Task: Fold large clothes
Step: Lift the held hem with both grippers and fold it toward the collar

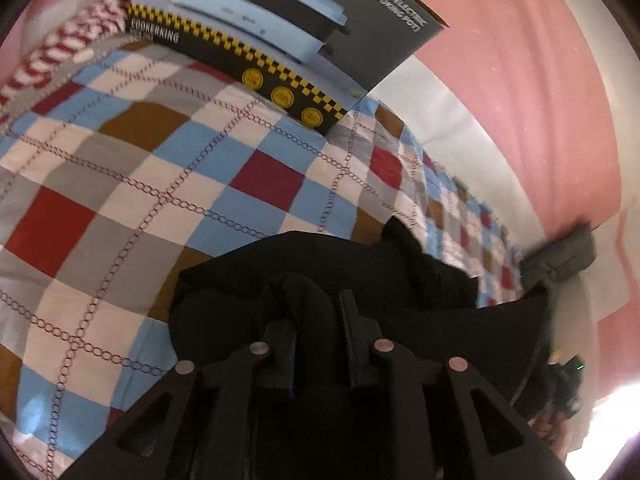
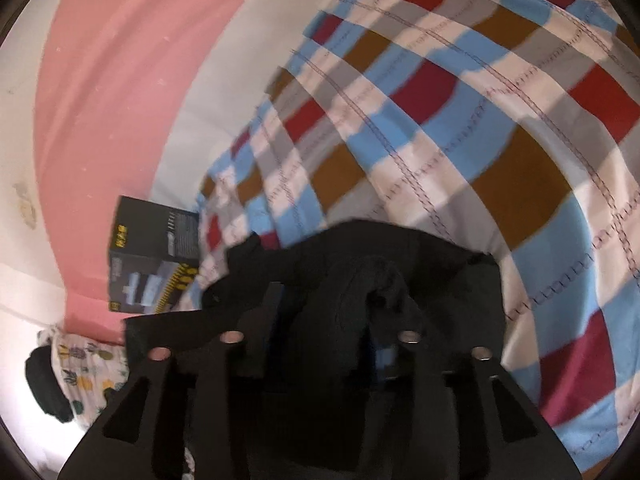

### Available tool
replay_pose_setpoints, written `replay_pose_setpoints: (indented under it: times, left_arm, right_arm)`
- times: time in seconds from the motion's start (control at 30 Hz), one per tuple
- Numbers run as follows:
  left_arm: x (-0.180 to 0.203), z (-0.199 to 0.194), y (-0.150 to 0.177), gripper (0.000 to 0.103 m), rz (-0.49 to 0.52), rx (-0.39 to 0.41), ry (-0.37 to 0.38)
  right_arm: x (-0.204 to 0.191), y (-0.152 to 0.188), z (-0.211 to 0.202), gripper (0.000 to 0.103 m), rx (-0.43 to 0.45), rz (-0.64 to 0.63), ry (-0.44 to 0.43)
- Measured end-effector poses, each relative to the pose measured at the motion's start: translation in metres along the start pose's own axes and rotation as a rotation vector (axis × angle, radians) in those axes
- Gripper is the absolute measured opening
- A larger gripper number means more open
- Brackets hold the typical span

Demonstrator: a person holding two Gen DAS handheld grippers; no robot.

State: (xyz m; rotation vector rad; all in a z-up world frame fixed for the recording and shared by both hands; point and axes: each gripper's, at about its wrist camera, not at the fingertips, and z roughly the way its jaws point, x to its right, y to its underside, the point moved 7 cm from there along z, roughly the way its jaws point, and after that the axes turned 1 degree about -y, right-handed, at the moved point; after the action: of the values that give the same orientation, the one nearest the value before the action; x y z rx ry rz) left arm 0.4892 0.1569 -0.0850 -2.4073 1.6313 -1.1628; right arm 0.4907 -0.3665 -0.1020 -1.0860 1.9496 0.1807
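Observation:
A black garment (image 1: 320,256) lies bunched on a checked bedspread (image 1: 160,184). My left gripper (image 1: 312,312) hangs just over it. A raised fold of the black cloth sits between its narrowly parted fingers, and the blue pad edges show on both sides. In the right wrist view the same black garment (image 2: 380,240) lies on the bedspread (image 2: 480,120). My right gripper (image 2: 336,300) stands wider, with a hump of cloth loose between its fingers. A sliver of bedspread shows beside the right finger.
A dark cooking-pot box (image 1: 280,40) stands on the bed against the pink wall (image 1: 520,80), also seen as the box (image 2: 152,256). A red-and-white cloth (image 1: 60,44) lies at the far left. A grey item (image 1: 560,256) sits by the bed edge. A printed pillow (image 2: 88,368) lies low left.

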Motion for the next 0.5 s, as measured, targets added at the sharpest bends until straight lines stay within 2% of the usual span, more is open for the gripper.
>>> replay_pose_setpoints:
  times: [0.03,0.1,0.17,0.27,0.33,0.43,0.47,0.5]
  left_arm:
    - [0.001,-0.003,-0.003,0.025,-0.021,-0.004,0.033]
    - [0.004,-0.011,-0.006,0.032,-0.04,-0.002,0.08]
    - [0.006,-0.019,-0.009,0.042,-0.073,-0.004,0.142]
    - [0.008,-0.031,-0.012,0.051,-0.11,0.024,0.207]
    - [0.008,-0.042,-0.017,0.056,-0.116,0.067,0.213]
    - [0.003,-0.071,-0.03,0.065,-0.115,0.196,0.218]
    - [0.0,-0.078,-0.033,0.072,-0.112,0.231,0.198]
    - [-0.004,-0.08,-0.035,0.075,-0.101,0.243,0.164]
  right_arm:
    - [-0.006,-0.004,-0.005,0.065,0.018,-0.007,-0.033]
    - [-0.016,-0.011,-0.018,0.073,0.063,-0.031,-0.073]
    - [-0.024,-0.018,-0.031,0.073,0.124,-0.072,-0.072]
    - [-0.029,-0.018,-0.042,0.073,0.165,-0.129,-0.05]
    - [-0.029,-0.016,-0.042,0.073,0.166,-0.147,-0.033]
    - [-0.021,-0.011,-0.038,0.073,0.157,-0.163,0.008]
    - [-0.018,-0.009,-0.036,0.073,0.154,-0.168,0.015]
    - [-0.016,-0.008,-0.033,0.073,0.148,-0.172,0.02]
